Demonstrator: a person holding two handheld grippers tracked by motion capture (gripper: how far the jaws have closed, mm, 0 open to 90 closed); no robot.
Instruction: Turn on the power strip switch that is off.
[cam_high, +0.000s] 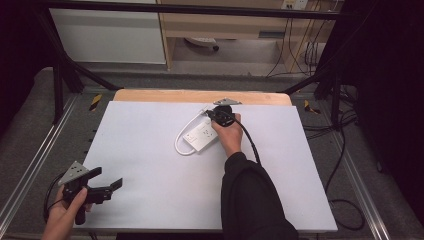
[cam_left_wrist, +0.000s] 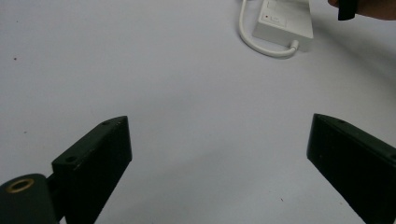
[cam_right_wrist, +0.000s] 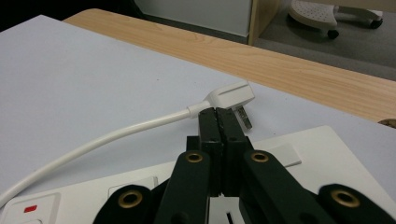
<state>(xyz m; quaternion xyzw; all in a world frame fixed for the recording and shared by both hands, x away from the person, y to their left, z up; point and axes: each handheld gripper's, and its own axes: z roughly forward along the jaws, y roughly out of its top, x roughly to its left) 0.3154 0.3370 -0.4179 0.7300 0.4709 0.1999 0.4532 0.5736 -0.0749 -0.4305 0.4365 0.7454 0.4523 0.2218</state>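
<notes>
Right hand-held gripper (cam_right_wrist: 218, 116) clenched over the white rectangular plastic power strip (cam_high: 201, 136).
The strip lies on the white counter (cam_high: 150, 165), its white plug (cam_right_wrist: 232, 95) just at 12 o'clock of the closed jaws; left hand-held gripper (cam_high: 106, 180) rests released at 7 o'clock.

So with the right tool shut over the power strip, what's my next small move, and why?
Probably open the right tool: its jaws are pressed together with nothing between them, just short of the white plug lying beside the power strip. Then ease forward around the plug.
</notes>
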